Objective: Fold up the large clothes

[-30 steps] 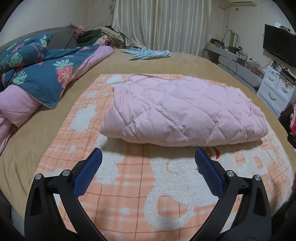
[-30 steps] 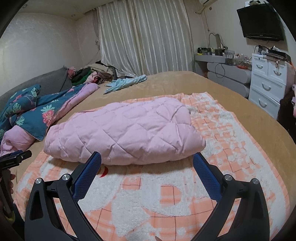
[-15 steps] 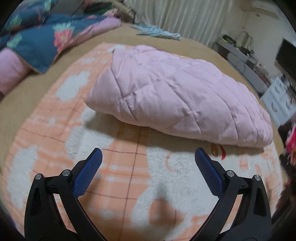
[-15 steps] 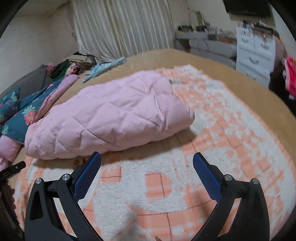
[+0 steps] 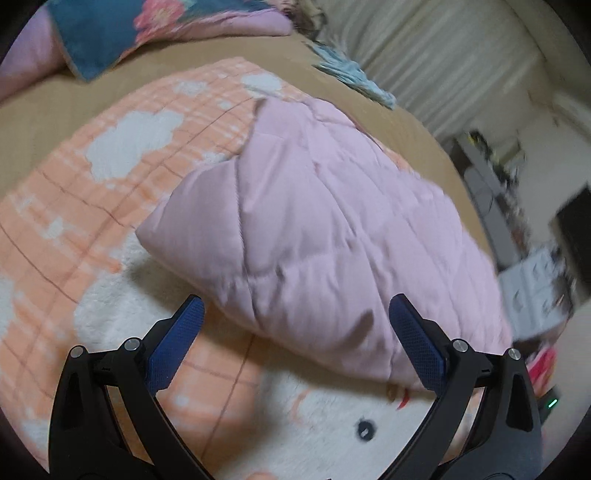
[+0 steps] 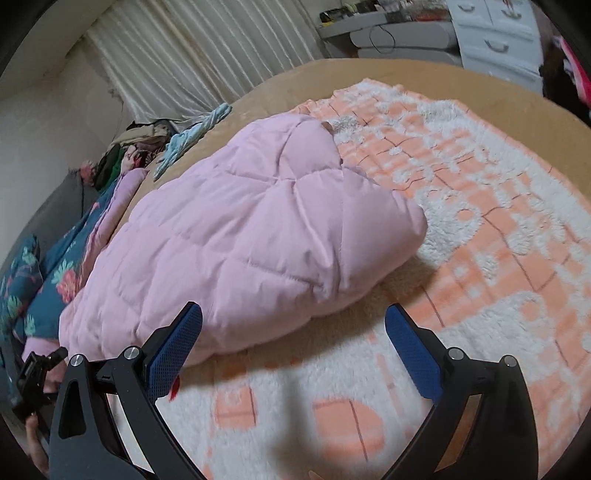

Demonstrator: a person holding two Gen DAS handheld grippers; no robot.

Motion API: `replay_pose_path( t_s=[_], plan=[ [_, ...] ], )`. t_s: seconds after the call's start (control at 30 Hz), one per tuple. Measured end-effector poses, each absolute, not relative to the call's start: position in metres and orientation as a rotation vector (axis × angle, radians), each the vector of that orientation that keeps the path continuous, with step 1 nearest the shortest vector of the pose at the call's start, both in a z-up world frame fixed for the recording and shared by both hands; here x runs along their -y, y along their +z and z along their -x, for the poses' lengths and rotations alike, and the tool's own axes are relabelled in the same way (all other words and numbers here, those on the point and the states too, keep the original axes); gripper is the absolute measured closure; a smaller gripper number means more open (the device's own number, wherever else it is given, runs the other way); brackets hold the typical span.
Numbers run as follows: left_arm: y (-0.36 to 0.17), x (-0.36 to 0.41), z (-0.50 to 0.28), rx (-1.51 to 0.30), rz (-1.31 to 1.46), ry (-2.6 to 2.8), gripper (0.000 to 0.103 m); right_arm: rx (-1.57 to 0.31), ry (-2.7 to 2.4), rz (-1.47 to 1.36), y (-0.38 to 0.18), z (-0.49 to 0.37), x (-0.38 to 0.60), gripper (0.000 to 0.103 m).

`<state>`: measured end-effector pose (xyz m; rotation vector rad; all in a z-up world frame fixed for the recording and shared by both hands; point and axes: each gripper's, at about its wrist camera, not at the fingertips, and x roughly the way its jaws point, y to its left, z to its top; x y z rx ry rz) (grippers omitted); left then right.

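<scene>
A pink quilted jacket [image 5: 325, 236] lies folded in a thick bundle on an orange and white fleece blanket [image 5: 92, 192] on the bed. My left gripper [image 5: 295, 314] is open and empty, just above the bundle's near edge. In the right wrist view the same jacket [image 6: 251, 236] lies ahead, and my right gripper [image 6: 293, 321] is open and empty, just short of its near right corner. The other hand-held gripper [image 6: 33, 373] shows at the lower left edge of that view.
A blue floral duvet [image 5: 122, 33] with pink lining lies at the far left of the bed. A light blue garment [image 6: 195, 136] and a heap of clothes [image 6: 140, 144] lie near the curtains. White drawers [image 6: 495, 40] and a shelf stand at the right.
Both grippers have moved in closer to the pink jacket and tilted downward. The jaws have stayed open. The jacket has not moved.
</scene>
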<state>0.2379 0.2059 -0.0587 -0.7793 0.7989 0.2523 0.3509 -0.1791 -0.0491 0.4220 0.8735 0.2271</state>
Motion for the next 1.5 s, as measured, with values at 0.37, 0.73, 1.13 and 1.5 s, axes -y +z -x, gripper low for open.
replay_pose_path(
  t_s=[0.37,0.73,1.13,1.5],
  plan=[
    [-0.093,-0.22,-0.26,-0.785,0.97,0.257,0.009,-0.928,0.284,-0.513,-0.071,-0.385,0.178,0.004],
    [-0.101,-0.221,-0.274,-0.778,0.967,0.245,0.008,-0.924,0.336,-0.55,-0.084,-0.416,0.174,0.004],
    [-0.102,-0.218,-0.283,-0.737,0.93,0.234,0.009,-0.881,0.396,-0.557,-0.094,-0.433,0.169,0.014],
    [-0.084,-0.205,-0.278,-0.701,0.837,0.237,0.029,-0.838,0.427,-0.484,-0.081,-0.431,0.155,0.041]
  ],
)
